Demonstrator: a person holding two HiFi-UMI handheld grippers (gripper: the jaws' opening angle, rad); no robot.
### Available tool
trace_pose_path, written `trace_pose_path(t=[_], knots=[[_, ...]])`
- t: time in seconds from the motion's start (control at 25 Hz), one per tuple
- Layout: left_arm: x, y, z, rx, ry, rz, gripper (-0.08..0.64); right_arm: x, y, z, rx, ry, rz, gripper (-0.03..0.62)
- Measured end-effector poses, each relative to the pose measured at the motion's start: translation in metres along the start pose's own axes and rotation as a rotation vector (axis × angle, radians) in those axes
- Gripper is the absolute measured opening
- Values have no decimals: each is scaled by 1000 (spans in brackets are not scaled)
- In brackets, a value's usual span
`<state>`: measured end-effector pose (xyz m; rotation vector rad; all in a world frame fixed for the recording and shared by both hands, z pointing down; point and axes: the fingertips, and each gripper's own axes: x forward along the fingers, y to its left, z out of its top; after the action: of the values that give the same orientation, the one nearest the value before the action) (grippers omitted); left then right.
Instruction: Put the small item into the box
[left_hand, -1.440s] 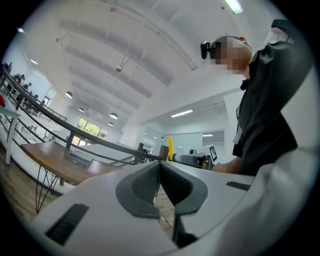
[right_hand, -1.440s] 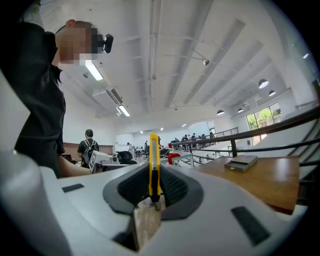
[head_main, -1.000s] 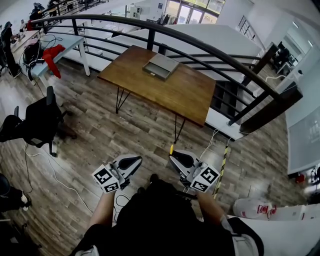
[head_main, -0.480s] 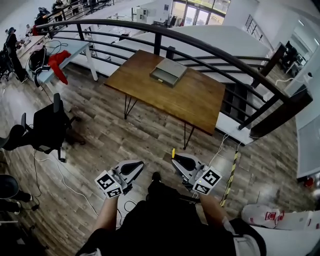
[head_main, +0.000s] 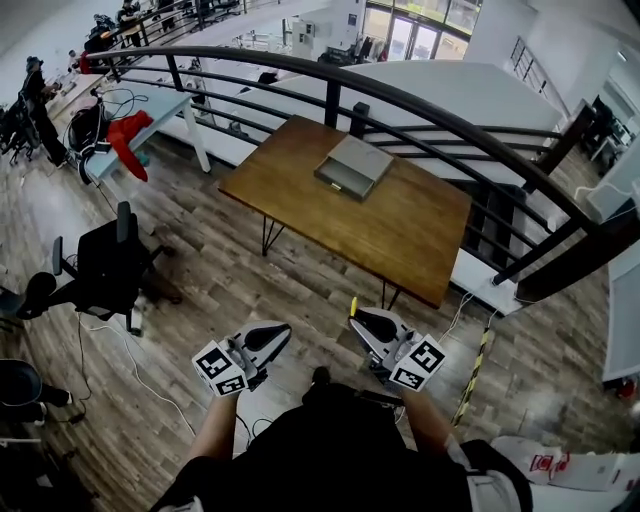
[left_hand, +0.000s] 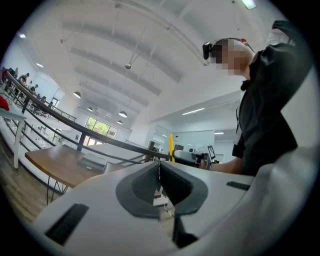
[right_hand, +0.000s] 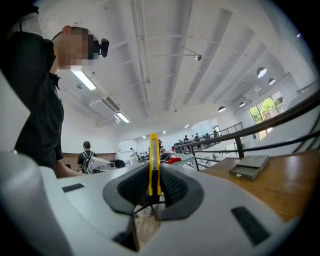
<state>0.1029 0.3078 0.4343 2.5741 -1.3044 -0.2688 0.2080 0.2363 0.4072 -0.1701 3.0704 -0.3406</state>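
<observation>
A flat grey box (head_main: 353, 166) with an open drawer lies on the wooden table (head_main: 400, 230) ahead of me, by the railing; it also shows in the right gripper view as the grey box (right_hand: 249, 168). My right gripper (head_main: 353, 315) is shut on a thin yellow item (right_hand: 153, 162) that sticks up between its pads (right_hand: 170, 186). The same yellow item (head_main: 353, 305) shows at its tip in the head view. My left gripper (head_main: 282, 331) is shut with nothing in it, held low at my waist. Both grippers are well short of the table.
A black curved railing (head_main: 420, 105) runs behind the table. A black office chair (head_main: 105, 270) stands at the left, with cables on the wood floor. A white desk (head_main: 150, 110) with a red cloth is at the far left. A person with a backpack (right_hand: 86, 156) stands in the distance.
The table and box have come nearer and shifted right in the head view as I walk toward them. Both grippers keep their pose and grip.
</observation>
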Motion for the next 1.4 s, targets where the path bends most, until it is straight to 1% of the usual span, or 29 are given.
trace_pose_path(t=[0.24,0.4,0.52,0.68,0.84,0.96,1.2,1.4], knots=[[19,41,42,47,-25,75,17,37,-50,26,-18,-2,83,72],[13,60,47,56,-41,155,17,61,-75,36,-26,-28,129,72],[16,73,46,58,-26,179,17,73,-94,40,-22,-56,141,72],[21,90,53,48,-38,203,17,82,-115,40,-13,-50,140,72],[31,112,51,36,-37,196,17,88,-137,35,6,-38,110,72],[37,137,53,20,-37,183,17,101,-150,30,15,-22,97,72],[53,196,67,-3,-65,144,17,140,-183,32,17,9,66,72],[59,258,82,-16,-77,117,17,189,-209,37,7,22,51,72]])
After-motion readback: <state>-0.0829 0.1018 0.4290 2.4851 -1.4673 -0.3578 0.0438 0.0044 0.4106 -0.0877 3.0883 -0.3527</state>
